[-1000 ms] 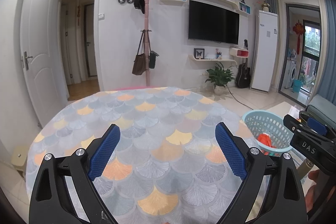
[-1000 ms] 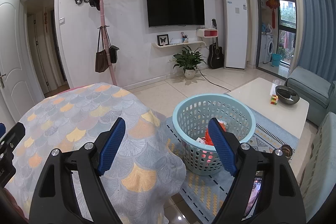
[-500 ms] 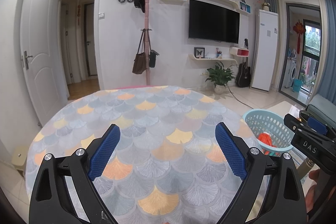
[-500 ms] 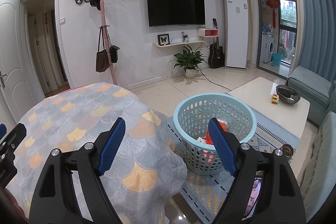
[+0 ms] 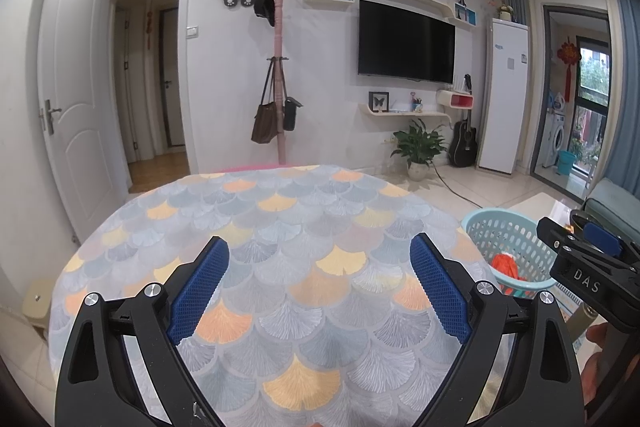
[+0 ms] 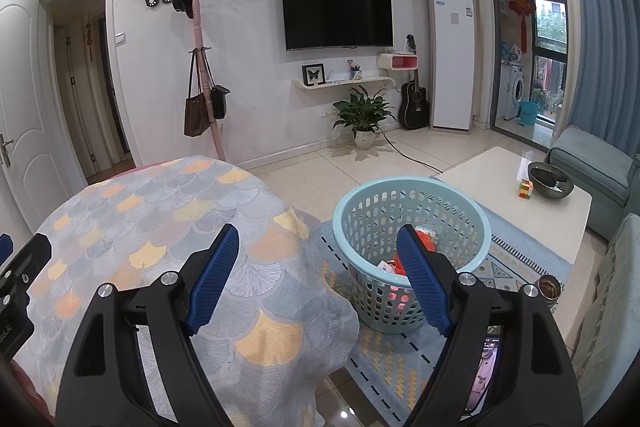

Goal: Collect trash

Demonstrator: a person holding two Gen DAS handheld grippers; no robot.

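Note:
A light blue plastic basket (image 6: 416,223) stands on the rug to the right of the table, with red and white trash (image 6: 426,239) inside. It also shows in the left wrist view (image 5: 500,239) with the red trash (image 5: 506,265). My left gripper (image 5: 318,287) is open and empty above the round table with the scale-pattern cloth (image 5: 280,227). My right gripper (image 6: 316,279) is open and empty, between the table edge (image 6: 256,227) and the basket. The right gripper's body (image 5: 588,275) shows at the left view's right edge.
A white coffee table (image 6: 520,203) with a dark bowl (image 6: 550,179) and a colour cube (image 6: 525,188) stands right of the basket. A teal sofa (image 6: 592,163), a patterned rug (image 6: 400,347), a metal cup (image 6: 550,287), a potted plant (image 6: 362,115) and a coat rack (image 6: 204,67) stand around.
Both grippers have barely moved and stay open. The right wrist view has shifted very slightly; nothing was picked up or let go.

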